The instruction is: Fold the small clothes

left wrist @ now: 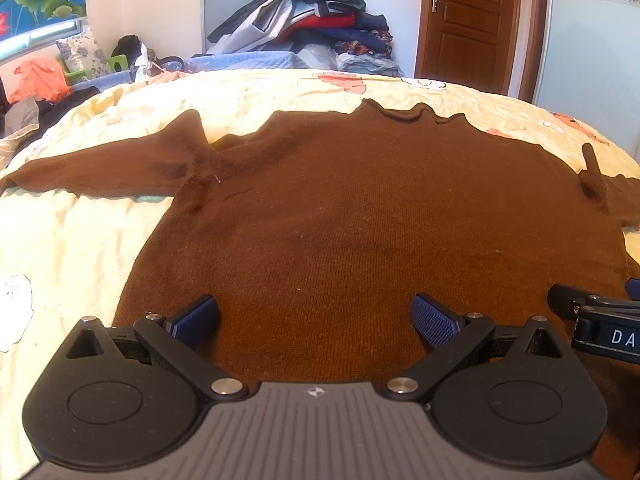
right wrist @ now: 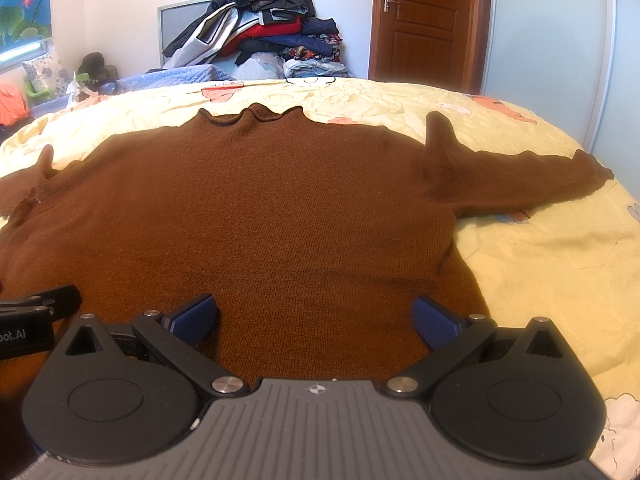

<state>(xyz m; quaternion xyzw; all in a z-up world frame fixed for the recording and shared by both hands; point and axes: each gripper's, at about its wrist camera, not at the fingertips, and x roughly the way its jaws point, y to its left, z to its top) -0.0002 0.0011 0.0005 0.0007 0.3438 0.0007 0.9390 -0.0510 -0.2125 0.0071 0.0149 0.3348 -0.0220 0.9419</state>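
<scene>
Brown sweater [left wrist: 360, 208] spread flat on bed [left wrist: 60, 240] — both grippers, left [left wrist: 314, 320] and right [right wrist: 314, 320], fingers apart above hem; best to pinch the corners evenly.

The right tool [right wrist: 314, 322] hovers spread-jawed, seemingly just above a flat brown sweater [right wrist: 248, 208].

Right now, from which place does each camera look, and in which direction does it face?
Left wrist: sits on the left tongs above the sweater's near hem, faces the collar and door; its open blue pads show, the right tongs at right.
Right wrist: sits on the right tongs, same direction; open blue pads show, the left tongs at left.
Shared: sweater, yellow bedspread, clothes pile, door.
</scene>
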